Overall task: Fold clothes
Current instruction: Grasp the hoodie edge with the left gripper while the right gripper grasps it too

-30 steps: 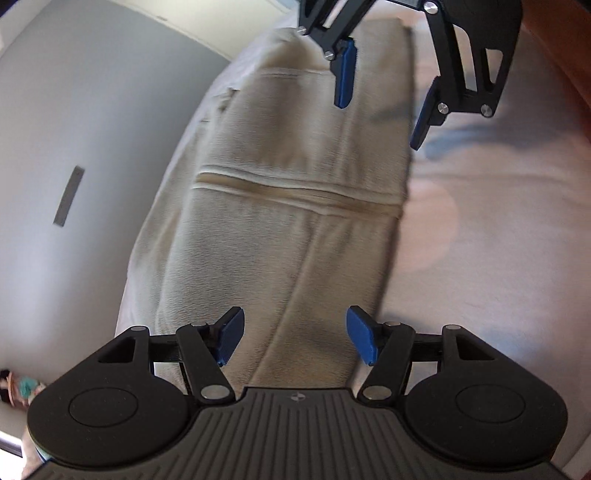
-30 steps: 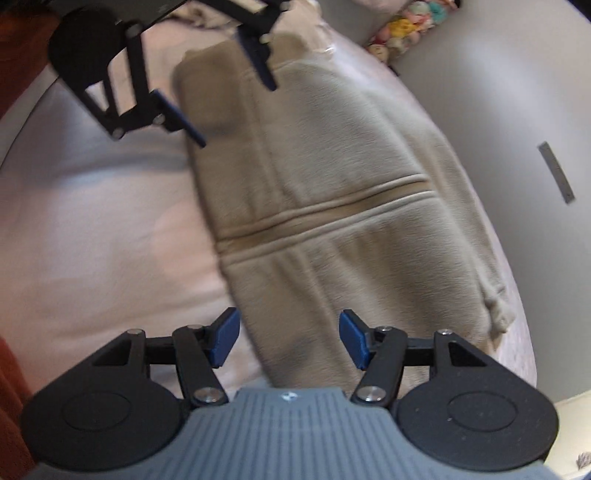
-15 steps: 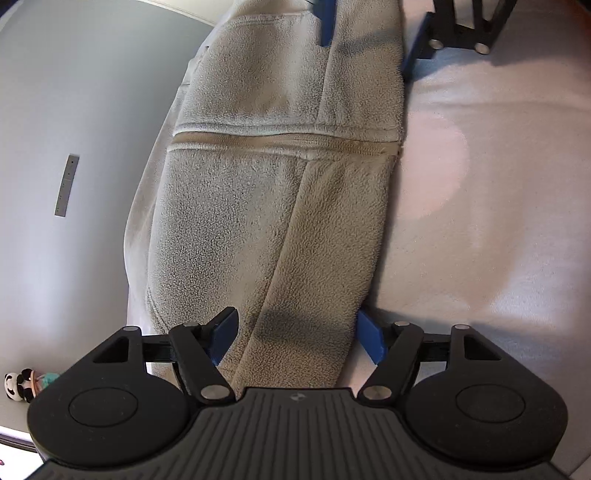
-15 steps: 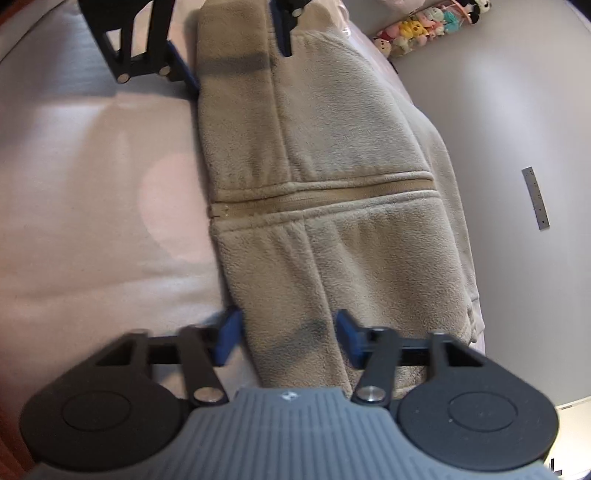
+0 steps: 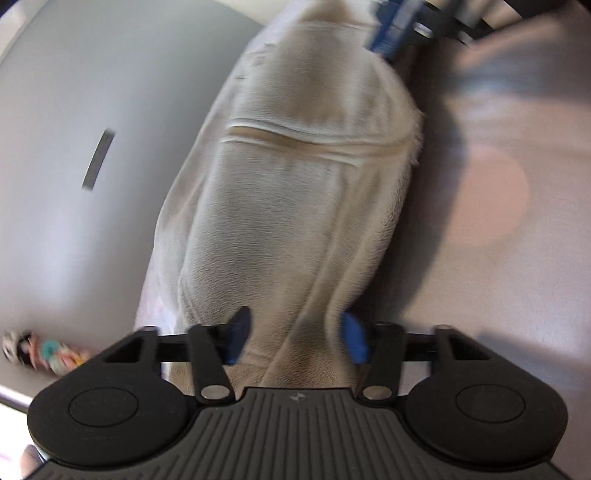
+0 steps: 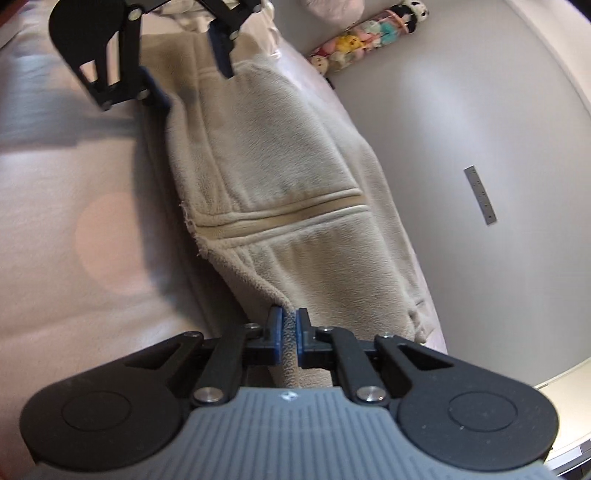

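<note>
A cream fleece garment [image 5: 295, 206] with a zip seam across it lies folded in a long strip on a pale bed sheet; it also shows in the right wrist view [image 6: 280, 177]. My right gripper [image 6: 290, 334] is shut on one end of the fleece and has raised that edge. It appears blurred at the top of the left wrist view [image 5: 391, 29]. My left gripper [image 5: 297, 338] is open, its blue pads either side of the other end of the fleece, the cloth bunched between them. It also appears at the far end in the right wrist view [image 6: 192, 74].
The pale sheet [image 6: 74, 229] spreads beside the garment. A grey floor [image 6: 480, 110] lies past the bed's edge, with a small metal strip [image 6: 480, 194] on it. A row of plush toys [image 6: 369, 33] sits by the wall.
My right gripper has shut on its end of the fleece and lifted it. My left gripper's jaws have narrowed around the other end, and the cloth has bunched up.
</note>
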`<state>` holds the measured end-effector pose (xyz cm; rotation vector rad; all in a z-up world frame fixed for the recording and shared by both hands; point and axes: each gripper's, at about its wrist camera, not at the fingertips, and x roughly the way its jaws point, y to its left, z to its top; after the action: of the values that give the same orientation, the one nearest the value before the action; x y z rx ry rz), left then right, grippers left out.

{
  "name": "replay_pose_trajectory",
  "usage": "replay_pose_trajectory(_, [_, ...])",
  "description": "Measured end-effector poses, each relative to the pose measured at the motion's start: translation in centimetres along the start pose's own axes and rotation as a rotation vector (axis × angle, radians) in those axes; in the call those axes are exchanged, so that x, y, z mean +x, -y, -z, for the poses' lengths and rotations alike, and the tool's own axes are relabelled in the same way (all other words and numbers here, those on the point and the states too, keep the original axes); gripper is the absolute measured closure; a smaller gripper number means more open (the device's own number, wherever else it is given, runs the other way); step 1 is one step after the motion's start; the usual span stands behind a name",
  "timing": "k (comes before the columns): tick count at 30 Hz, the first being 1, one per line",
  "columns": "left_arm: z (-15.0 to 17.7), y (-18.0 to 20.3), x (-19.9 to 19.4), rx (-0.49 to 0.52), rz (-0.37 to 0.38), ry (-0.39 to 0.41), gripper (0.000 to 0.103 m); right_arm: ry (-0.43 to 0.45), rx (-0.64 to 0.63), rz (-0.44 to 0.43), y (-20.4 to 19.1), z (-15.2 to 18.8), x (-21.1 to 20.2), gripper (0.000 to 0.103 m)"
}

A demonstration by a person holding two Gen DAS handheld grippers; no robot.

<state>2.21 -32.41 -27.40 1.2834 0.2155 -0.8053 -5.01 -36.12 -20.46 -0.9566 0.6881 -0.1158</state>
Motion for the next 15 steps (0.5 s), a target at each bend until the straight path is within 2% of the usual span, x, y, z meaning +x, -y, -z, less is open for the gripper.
replay_pose_trajectory(1, [0.1,-0.5,-0.2,-0.035,0.015,0.004,0.074,-0.004,0.004,0.0,0.0,0.0,-0.1,0.095])
replay_pose_trajectory(3, [0.1,-1.1,0.0,-0.079,0.048,-0.013,0.079,-0.009,0.012,-0.026,0.1,0.1,0.0,0.095])
replay_pose_trajectory(4, [0.2,-1.1,0.2,-0.086,0.058,-0.03,0.083,-0.008,0.002,-0.038,-0.2,0.1,-0.1,0.09])
replay_pose_trajectory(6, [0.2,-1.0,0.7,-0.092,0.084,-0.057,0.089,-0.002,-0.031,-0.055,-0.8,0.1,-0.3,0.088])
replay_pose_trajectory(8, [0.2,-0.9,1.0,-0.09,0.093,-0.065,0.089,0.009,-0.068,-0.07,-1.4,0.1,-0.5,0.084])
replay_pose_trajectory(10, [0.3,-0.6,1.1,-0.089,0.104,-0.072,0.089,0.02,-0.093,-0.091,-1.8,0.1,-0.7,0.066])
replay_pose_trajectory(12, [0.3,-0.2,1.3,-0.079,0.116,-0.085,0.089,0.019,-0.113,-0.119,-1.8,0.0,0.0,0.061])
replay_pose_trajectory(15, [0.6,0.3,1.0,-0.071,0.124,-0.091,0.089,-0.019,-0.135,-0.158,-2.2,0.1,0.5,0.059])
